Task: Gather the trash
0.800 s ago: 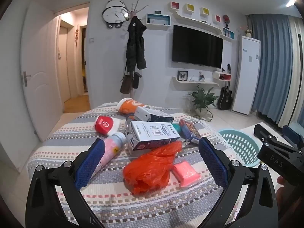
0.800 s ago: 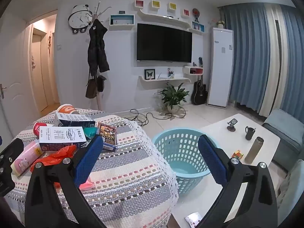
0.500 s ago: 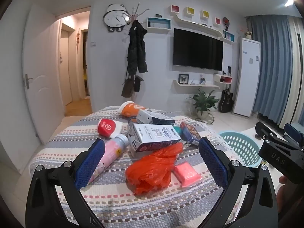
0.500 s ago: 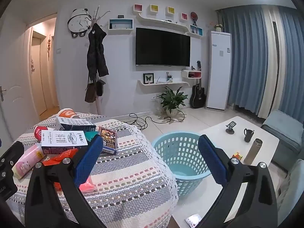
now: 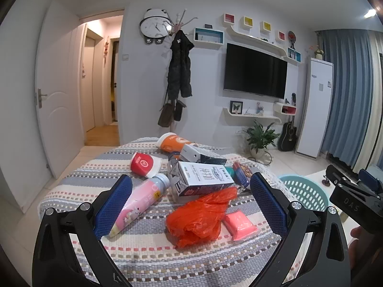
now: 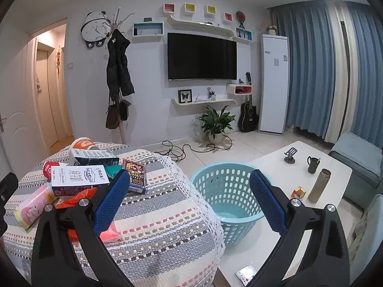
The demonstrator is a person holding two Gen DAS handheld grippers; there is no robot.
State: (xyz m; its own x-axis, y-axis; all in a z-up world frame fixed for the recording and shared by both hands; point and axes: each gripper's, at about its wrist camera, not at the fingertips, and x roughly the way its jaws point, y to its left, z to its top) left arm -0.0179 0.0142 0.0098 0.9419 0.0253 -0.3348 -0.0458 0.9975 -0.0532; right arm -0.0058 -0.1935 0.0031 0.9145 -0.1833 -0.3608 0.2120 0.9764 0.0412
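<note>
table: round top under a striped woven cloth with a lace edge; all the trash sits in a cluster on it
basket: teal plastic laundry basket on the floor just beside the table's right edge, upright, mouth up, looks empty
left gripper: jaws spread wide, nothing between the pads, held above the near part of the table, tipped slightly down toward the pile
right gripper: jaws spread wide, holding nothing, tipped slightly down; table edge on its left side, basket on its right
milk carton: white and blue box lying on its side, long axis left-right, folded top end toward the left, resting on other trash
second carton: dark and white box behind the milk carton, on its side, long axis left-right
orange bag: crumpled plastic, in front of the milk carton and touching it, nearest the left gripper
pink bottle: lying down, long axis diagonal, cap end toward the cartons, base toward the left gripper's left finger
orange cup: tipped on its side at the far edge of the pile, rim to the left
red cup: on its side left of the cartons, red end facing the camera
snack packet: flat, dark and colourful, right of the cartons, long axis running away from the camera
pink block: small flat piece, just right of the orange bag
</note>
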